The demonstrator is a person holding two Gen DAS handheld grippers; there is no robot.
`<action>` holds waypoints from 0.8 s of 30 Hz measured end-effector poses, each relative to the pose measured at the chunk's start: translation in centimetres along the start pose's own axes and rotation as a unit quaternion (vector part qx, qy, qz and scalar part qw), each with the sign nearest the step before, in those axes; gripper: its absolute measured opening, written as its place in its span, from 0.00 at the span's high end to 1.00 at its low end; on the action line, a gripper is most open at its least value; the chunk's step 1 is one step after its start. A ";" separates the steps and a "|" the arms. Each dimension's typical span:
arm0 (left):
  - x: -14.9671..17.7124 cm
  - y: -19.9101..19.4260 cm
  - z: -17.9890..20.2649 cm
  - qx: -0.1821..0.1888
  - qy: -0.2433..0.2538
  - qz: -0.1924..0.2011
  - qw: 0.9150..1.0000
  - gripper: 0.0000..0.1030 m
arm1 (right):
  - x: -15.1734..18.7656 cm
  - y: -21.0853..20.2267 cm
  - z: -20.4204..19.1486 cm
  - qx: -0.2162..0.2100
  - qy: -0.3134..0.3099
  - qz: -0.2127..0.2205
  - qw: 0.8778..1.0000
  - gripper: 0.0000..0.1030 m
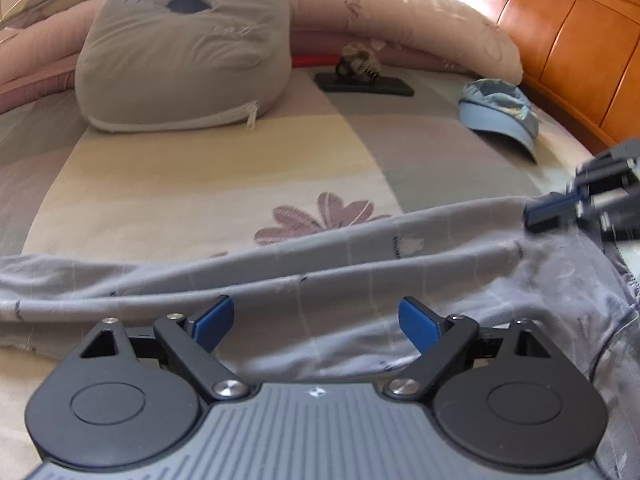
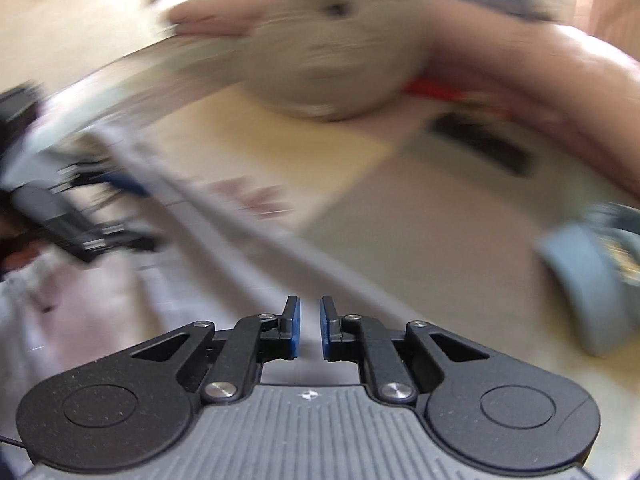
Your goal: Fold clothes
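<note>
Soft grey trousers (image 1: 360, 264) rumpled, long ridges, on patchwork sheet (image 1: 200, 184)

My left gripper (image 1: 316, 330) is matt black plastic with smooth blue pads (image 1: 418, 330) and shiny metal pivots. Beneath it lie soft grey cloth trousers (image 1: 360, 276) on a matt printed sheet (image 1: 200, 184). Beyond the trousers sit a soft cloth pillow (image 1: 184, 60) and a glossy wooden headboard (image 1: 560, 40).
</note>
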State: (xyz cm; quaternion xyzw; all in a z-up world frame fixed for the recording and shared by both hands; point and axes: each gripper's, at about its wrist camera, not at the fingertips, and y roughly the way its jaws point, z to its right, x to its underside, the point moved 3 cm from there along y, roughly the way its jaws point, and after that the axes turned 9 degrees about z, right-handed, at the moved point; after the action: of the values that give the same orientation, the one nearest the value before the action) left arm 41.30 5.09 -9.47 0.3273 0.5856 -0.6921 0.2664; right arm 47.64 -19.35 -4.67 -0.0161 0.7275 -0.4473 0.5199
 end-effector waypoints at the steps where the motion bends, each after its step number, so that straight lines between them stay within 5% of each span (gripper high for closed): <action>1: 0.2 0.0 -0.2 -0.001 -0.001 -0.005 1.000 0.13 | 0.1 0.5 -1.1 -0.018 -0.007 -0.005 1.000 0.87; 9: 1.7 -0.3 -1.7 -0.004 0.002 -0.037 0.999 0.13 | 1.5 3.4 -5.0 -0.084 -0.014 -0.073 0.994 0.86; 16: -1.5 -0.2 -3.2 0.008 -0.019 -0.013 1.000 0.13 | -3.7 3.2 0.4 -0.042 0.101 -0.013 0.994 0.70; 24: -4.7 2.3 -4.2 -0.017 -0.006 -0.026 0.999 0.13 | -4.6 7.5 3.9 0.015 0.231 -0.085 0.969 0.56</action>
State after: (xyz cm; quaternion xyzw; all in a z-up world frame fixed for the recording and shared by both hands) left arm 46.71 8.74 -7.76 0.3033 0.6043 -0.6904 0.2572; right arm 56.04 -15.04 -6.51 0.0339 0.8171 -0.4925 0.2976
